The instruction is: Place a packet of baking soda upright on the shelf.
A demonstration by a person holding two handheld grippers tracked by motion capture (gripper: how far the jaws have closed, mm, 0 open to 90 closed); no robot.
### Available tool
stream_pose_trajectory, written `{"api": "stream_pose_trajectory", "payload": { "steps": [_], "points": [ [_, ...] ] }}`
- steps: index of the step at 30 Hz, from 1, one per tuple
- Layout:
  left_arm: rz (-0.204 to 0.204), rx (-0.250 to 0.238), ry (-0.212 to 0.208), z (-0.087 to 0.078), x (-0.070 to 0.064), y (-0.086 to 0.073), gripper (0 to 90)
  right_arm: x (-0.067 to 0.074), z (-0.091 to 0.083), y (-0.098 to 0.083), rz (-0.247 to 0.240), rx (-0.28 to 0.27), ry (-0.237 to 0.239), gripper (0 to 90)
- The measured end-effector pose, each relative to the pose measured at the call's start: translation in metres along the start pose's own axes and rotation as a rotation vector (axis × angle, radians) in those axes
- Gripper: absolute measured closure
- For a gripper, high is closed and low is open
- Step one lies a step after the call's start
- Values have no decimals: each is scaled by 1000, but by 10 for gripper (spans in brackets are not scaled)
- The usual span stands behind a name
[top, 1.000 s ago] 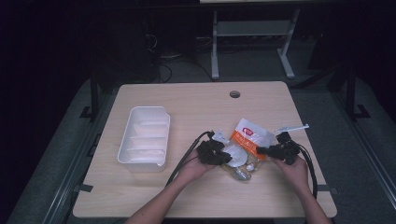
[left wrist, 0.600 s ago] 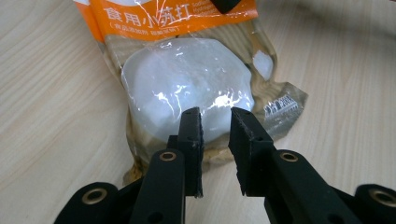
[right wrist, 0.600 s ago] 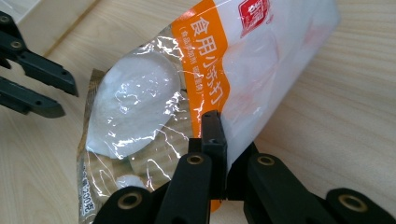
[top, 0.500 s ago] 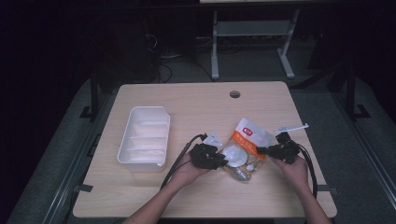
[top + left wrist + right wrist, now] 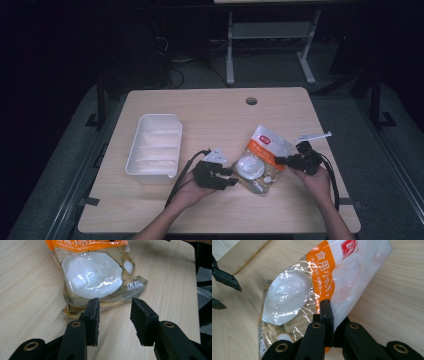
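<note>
A clear plastic bag with an orange band and white powder (image 5: pixel 260 159) lies on the wooden table (image 5: pixel 215 115), right of centre. My right gripper (image 5: pixel 281 160) is shut on the bag's right edge, and in the right gripper view the bag (image 5: pixel 312 295) is pinched between the right gripper's (image 5: pixel 329 315) jaws. My left gripper (image 5: pixel 231 178) is open, just left of the bag's near corner and apart from it. In the left gripper view the bag's lower edge (image 5: pixel 100 280) lies just beyond the open left gripper (image 5: pixel 114 312).
A white compartment tray (image 5: pixel 154 146) stands on the left half of the table. A round cable hole (image 5: pixel 251 101) sits near the far edge. A small white strip (image 5: pixel 312 136) lies by the right edge. Cables trail from both grippers toward the near edge.
My left gripper has drawn back to the left, away from the bag, and now stands open. The right gripper keeps its hold on the bag's edge.
</note>
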State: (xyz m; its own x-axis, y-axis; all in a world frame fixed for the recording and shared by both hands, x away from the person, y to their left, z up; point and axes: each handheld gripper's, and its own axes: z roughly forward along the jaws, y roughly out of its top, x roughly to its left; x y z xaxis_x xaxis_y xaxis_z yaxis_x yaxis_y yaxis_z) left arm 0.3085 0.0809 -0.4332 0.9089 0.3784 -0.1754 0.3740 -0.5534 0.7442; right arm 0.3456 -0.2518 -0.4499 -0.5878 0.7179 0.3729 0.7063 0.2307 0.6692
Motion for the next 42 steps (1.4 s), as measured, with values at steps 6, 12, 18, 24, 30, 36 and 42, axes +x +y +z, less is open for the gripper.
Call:
{"api": "stream_pose_trajectory", "payload": {
  "steps": [6,12,18,24,30,36,42],
  "points": [
    [-9,-15,-7,-6,-5,-8,539,8,-4,8,-38,-5,-4,894],
    [-7,-21,-8,-11,-9,-15,490,18,-9,18,-80,-24,-4,894],
    [-8,-28,-14,-15,-13,-21,428,26,-17,28,-109,-51,8,895],
    [-10,-33,-19,-18,-16,-27,389,41,-26,40,-177,-59,16,896],
    [4,-32,-16,-19,-18,-33,351,53,-30,48,-218,-60,31,896],
    [10,-41,-8,-22,-17,-36,331,60,-32,54,-240,-52,47,897],
    [10,-49,4,-24,-17,-38,324,67,-34,64,-267,-38,44,897]
  ]
}}
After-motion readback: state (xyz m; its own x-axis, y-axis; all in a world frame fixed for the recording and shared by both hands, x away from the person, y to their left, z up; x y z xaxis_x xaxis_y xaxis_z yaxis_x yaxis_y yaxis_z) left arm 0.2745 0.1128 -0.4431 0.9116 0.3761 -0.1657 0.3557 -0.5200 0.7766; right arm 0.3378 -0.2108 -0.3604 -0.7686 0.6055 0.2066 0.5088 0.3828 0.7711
